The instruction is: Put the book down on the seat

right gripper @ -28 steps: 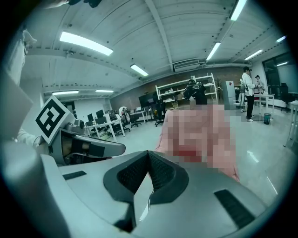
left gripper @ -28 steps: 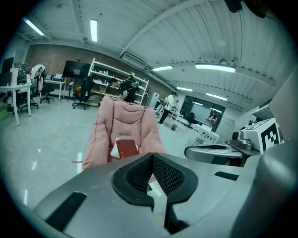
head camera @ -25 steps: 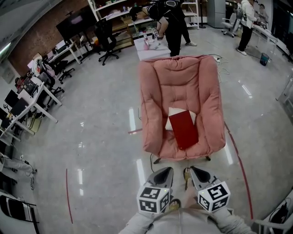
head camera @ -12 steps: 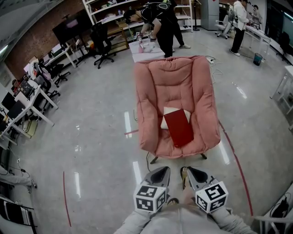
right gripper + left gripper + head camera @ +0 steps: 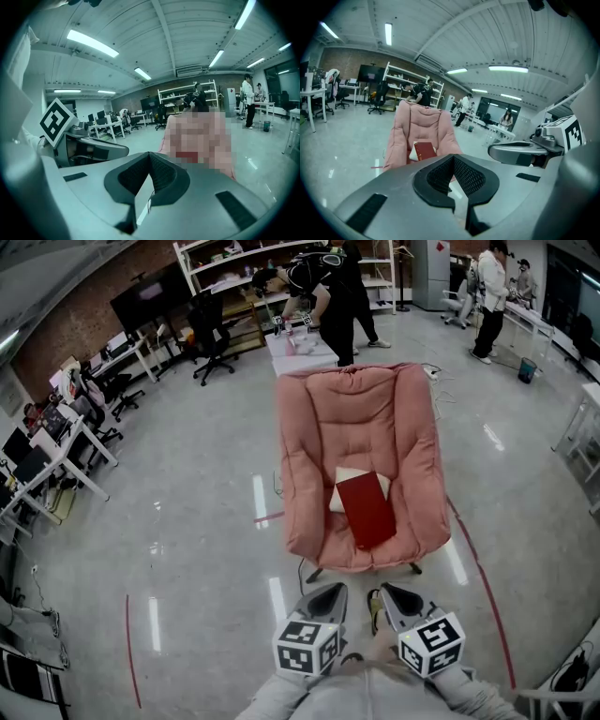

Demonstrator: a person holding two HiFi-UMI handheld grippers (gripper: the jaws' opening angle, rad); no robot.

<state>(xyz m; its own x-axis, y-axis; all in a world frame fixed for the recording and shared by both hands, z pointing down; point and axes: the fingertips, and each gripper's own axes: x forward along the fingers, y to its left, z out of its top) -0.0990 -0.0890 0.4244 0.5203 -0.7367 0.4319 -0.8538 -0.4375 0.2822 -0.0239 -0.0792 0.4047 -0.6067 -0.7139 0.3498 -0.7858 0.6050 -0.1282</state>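
Note:
A dark red book (image 5: 366,510) lies flat on the seat of a pink padded chair (image 5: 356,418), partly over a white cushion (image 5: 341,495). The left gripper view shows the same book (image 5: 424,151) and chair (image 5: 423,126) some way ahead. My left gripper (image 5: 333,591) and right gripper (image 5: 385,594) are held close to my body, side by side, short of the chair's front edge. Both are shut with nothing in them. In the gripper views the left gripper (image 5: 453,158) and right gripper (image 5: 149,156) show their pads meeting.
A person in black (image 5: 328,296) stands at a small white table (image 5: 302,345) right behind the chair. Desks and office chairs (image 5: 66,427) line the left side, shelves (image 5: 244,268) the back. More people (image 5: 489,287) stand far right. Red tape lines (image 5: 487,587) mark the glossy floor.
The chair with the book has shifted a little up and left in the head view. The book stays on the seat, and both grippers stay shut near my body.

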